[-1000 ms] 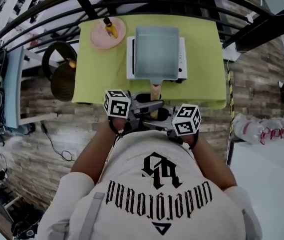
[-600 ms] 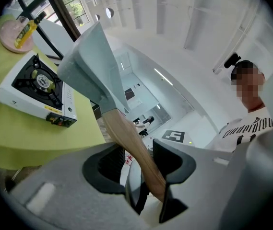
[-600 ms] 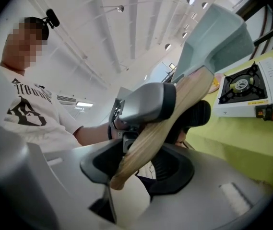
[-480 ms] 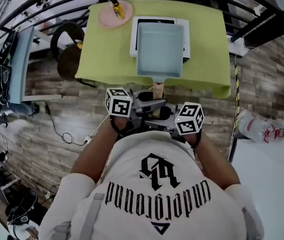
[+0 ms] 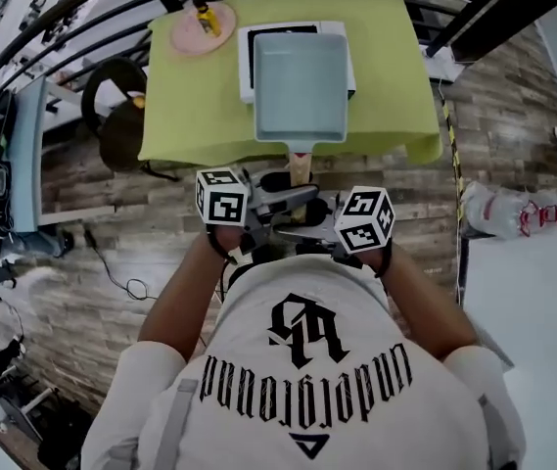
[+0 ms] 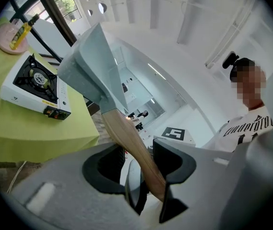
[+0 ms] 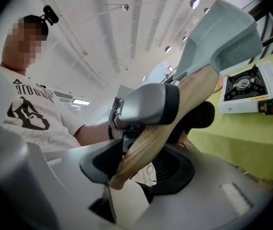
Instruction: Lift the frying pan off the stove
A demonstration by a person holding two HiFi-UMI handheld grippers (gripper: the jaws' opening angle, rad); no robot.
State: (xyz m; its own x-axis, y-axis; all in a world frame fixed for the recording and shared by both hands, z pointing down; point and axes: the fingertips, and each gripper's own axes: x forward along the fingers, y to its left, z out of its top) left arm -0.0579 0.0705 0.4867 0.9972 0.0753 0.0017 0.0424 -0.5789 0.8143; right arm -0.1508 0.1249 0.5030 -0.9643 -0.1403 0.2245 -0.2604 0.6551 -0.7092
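Note:
The pale grey square frying pan [image 5: 301, 86] hangs tilted above the white gas stove [image 5: 247, 62], whose burner shows behind it. Its wooden handle [image 5: 301, 167] points toward me. Both grippers are shut on that handle: my left gripper [image 5: 280, 200] from the left, my right gripper [image 5: 305, 229] from the right, just below it. In the left gripper view the pan [image 6: 93, 61] rises off the handle [image 6: 131, 143], clear of the stove [image 6: 30, 85], with the handle between my left gripper [image 6: 148, 200] pads. The right gripper view shows the pan [image 7: 218, 37], the handle [image 7: 160, 133], my right gripper [image 7: 122, 176] and the stove [image 7: 251, 92].
The stove stands on a table with a lime-green cloth [image 5: 195, 106]. A pink plate with a yellow bottle [image 5: 203, 23] lies at its far left corner. A round dark chair [image 5: 121, 130] is left of the table, black railings behind, a white surface [image 5: 533, 302] at right.
The pan has come away from the stove toward me, so the burner now shows behind it. Both grippers have stayed on the handle.

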